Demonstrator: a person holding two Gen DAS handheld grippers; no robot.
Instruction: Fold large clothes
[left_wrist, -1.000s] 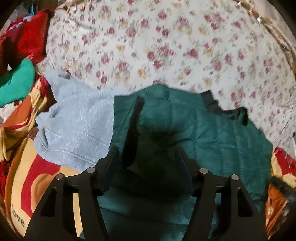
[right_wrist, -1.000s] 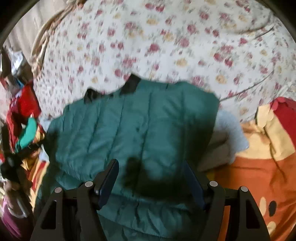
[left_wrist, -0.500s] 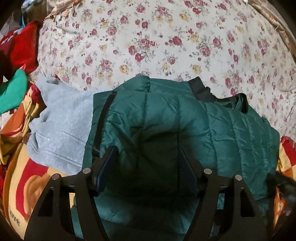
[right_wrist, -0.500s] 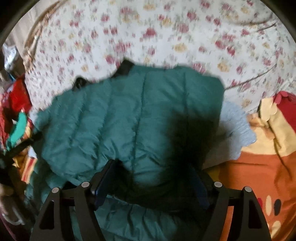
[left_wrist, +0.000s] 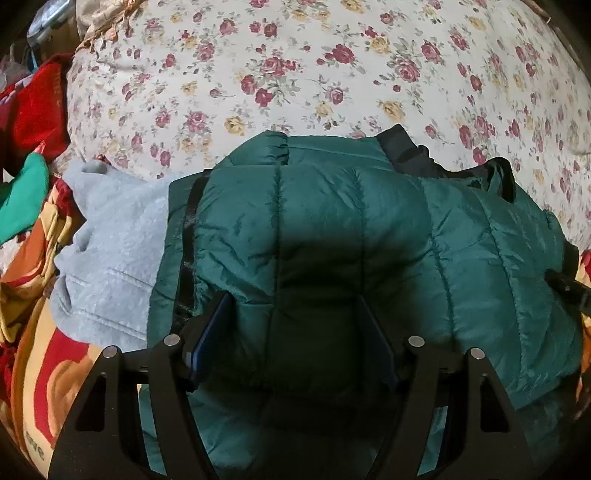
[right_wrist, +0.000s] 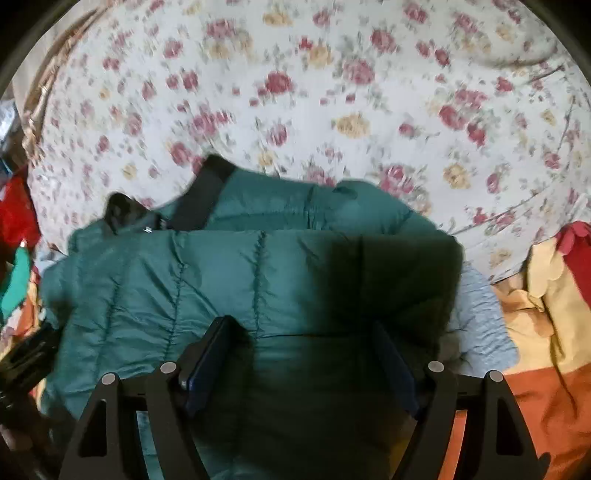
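A dark green quilted puffer jacket (left_wrist: 369, 229) with black collar trim lies folded over on the floral bedsheet (left_wrist: 295, 74). My left gripper (left_wrist: 291, 314) is open just above its near-left part, fingers wide apart, nothing between them. In the right wrist view the same jacket (right_wrist: 207, 280) fills the middle, and my right gripper (right_wrist: 303, 343) is open over its near-right part, also empty. The right gripper's tip shows at the jacket's right edge in the left wrist view (left_wrist: 569, 291).
A light grey sweatshirt (left_wrist: 110, 251) lies under the jacket's left side and also shows in the right wrist view (right_wrist: 480, 317). A red, orange and yellow blanket (left_wrist: 44, 350) covers the near bed. Red and green clothes (left_wrist: 26, 147) are piled at the left.
The jacket's top layer has been laid forward over itself and now lies flatter and wider. Both grippers have moved closer over the jacket, staying open.
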